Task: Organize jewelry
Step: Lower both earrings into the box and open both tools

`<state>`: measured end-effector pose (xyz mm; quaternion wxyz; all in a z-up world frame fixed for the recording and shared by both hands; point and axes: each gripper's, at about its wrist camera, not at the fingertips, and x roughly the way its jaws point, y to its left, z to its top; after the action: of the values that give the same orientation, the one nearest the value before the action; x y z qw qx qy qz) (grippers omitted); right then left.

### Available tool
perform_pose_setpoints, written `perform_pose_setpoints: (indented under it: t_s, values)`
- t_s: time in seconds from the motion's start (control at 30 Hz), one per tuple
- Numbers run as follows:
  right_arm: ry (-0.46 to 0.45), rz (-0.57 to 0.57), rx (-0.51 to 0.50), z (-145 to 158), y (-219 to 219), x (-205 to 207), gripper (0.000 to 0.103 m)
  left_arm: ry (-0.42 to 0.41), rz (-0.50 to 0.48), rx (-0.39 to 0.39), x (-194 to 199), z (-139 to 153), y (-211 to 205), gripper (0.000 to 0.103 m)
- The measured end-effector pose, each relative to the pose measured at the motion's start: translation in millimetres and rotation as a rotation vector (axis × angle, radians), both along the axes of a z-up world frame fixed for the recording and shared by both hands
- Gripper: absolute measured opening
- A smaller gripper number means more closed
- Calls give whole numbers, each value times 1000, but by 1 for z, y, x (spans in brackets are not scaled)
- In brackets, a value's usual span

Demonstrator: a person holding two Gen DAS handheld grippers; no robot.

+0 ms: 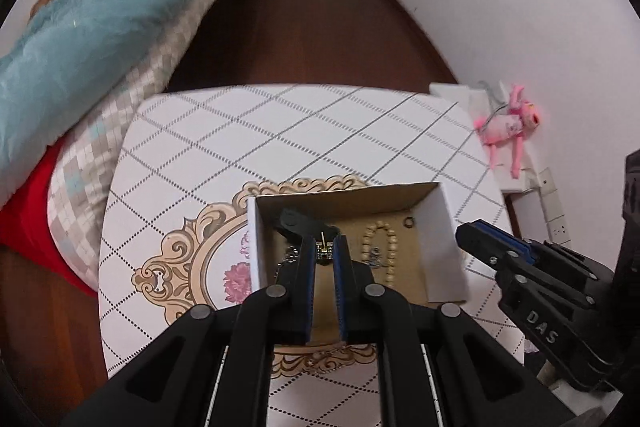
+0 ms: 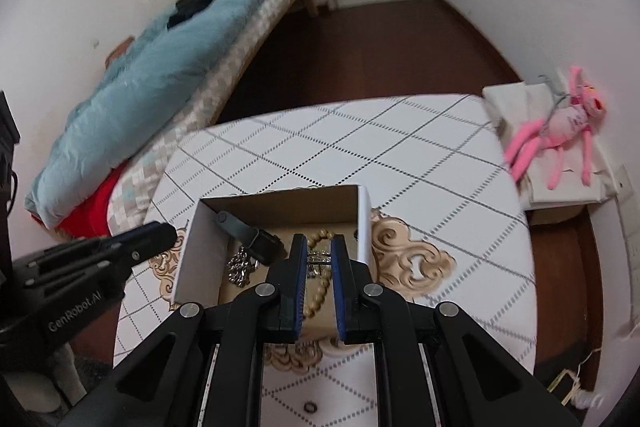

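An open cardboard box (image 1: 444,227) (image 2: 196,251) stands on the round table. Inside lie a beaded bracelet (image 1: 390,247) (image 2: 316,301), a silver chain (image 1: 290,257) (image 2: 239,265), a black watch strap (image 1: 294,223) (image 2: 244,229) and a small ring (image 1: 409,222). My left gripper (image 1: 325,247) hangs over the box, its jaws narrowly apart around a small gold and crystal piece (image 1: 325,251). My right gripper (image 2: 319,251) is over the box too, jaws narrowly apart around a small silver piece (image 2: 319,259). Another small ring (image 2: 310,407) lies on the table near me.
The table (image 1: 280,131) (image 2: 400,155) has a white diamond-pattern cloth with gold ornaments. A bed with a blue blanket (image 1: 92,27) (image 2: 160,67) is at the left. A pink plush toy (image 1: 510,127) (image 2: 560,131) lies on a box at the right.
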<state>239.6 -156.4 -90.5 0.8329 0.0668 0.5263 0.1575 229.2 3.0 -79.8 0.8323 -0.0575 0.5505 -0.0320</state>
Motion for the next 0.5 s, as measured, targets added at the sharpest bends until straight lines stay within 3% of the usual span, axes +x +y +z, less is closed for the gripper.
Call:
perform_pose_setpoints:
  t_s: [0.13, 0.2, 0.27, 0.3, 0.4, 0.5]
  values:
    - [96, 12, -46, -21, 8, 30, 13, 51, 27, 40, 11, -11, 4, 12]
    - [136, 16, -62, -30, 9, 37, 13, 58, 39, 68, 14, -14, 6, 25]
    - [140, 19, -88, -30, 10, 41, 20, 49, 51, 97, 16, -14, 9, 79]
    - [133, 17, -103, -29, 10, 42, 30, 38, 62, 103, 15, -12, 10, 85]
    - [120, 15, -96, -23, 5, 41, 50, 33, 84, 100, 13, -11, 17, 86]
    - [100, 10, -123, -17, 0, 35, 50, 37, 107, 121, 10, -12, 21, 98]
